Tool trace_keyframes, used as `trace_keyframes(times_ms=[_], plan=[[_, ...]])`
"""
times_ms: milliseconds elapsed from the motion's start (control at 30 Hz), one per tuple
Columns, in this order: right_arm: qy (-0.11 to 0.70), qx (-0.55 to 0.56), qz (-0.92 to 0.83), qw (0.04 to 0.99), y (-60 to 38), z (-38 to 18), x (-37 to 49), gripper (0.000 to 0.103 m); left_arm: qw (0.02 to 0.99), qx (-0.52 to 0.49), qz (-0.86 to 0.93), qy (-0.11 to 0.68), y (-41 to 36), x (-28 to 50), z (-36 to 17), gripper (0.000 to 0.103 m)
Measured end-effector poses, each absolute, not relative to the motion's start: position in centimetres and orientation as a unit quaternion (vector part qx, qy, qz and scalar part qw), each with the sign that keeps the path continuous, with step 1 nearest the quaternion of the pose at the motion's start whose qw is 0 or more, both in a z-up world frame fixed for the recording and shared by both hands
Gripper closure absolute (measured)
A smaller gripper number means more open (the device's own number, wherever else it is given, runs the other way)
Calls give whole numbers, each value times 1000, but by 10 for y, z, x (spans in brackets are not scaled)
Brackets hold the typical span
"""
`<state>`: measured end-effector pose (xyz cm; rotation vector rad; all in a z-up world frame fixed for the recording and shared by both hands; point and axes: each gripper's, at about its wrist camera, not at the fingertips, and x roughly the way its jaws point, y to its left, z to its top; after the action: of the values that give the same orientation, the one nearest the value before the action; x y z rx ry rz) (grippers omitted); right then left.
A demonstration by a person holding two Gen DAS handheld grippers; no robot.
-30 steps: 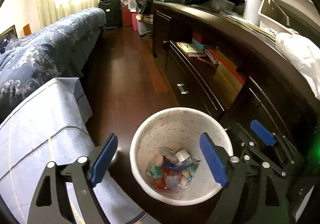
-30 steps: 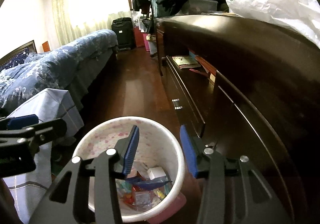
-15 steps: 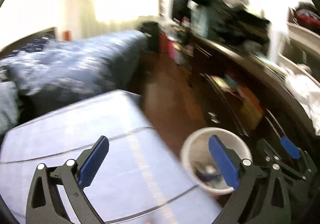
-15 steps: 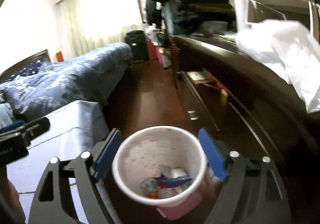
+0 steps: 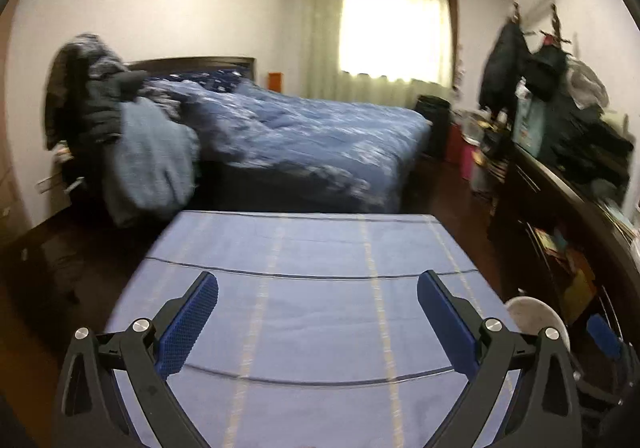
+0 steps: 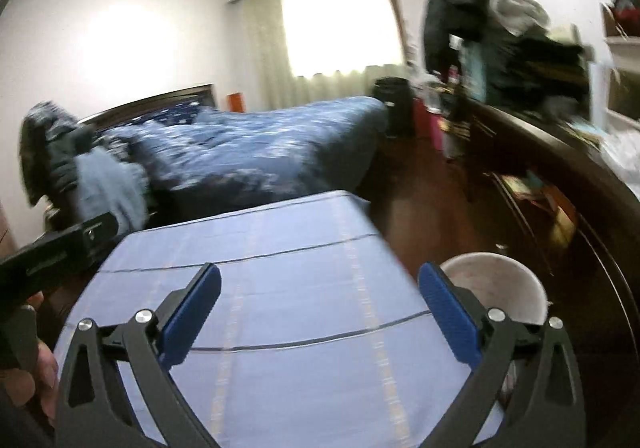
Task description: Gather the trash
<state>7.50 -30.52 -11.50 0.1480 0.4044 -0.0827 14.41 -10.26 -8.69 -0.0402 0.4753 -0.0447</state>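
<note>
Bin (image 6: pixel 494 288) sits just right of the right hand-held gripper (image 6: pixel 319 318); both hand-held grippers gape wide, empty.

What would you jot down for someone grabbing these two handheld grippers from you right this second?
Left gripper: jaws wide open, holding nothing, above the blue striped cloth-covered table.
Right gripper: jaws wide open, holding nothing, over the same table.
The round white plastic trash bin stands on the dark wooden floor just right of the table, beside the dark wooden cabinet. Its contents cannot be seen from here.
No loose trash shows on the cloth in either view.
Left to do: look around the blurred room for more trash and drop it in the bin.
</note>
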Motion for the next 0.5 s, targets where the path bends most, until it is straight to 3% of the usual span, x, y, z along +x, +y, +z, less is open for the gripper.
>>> trace_keyframes(times_ms=[500], plan=[[152, 5, -23, 988, -223, -76, 20, 4, 979, -68, 60, 181, -10, 37, -63, 4]])
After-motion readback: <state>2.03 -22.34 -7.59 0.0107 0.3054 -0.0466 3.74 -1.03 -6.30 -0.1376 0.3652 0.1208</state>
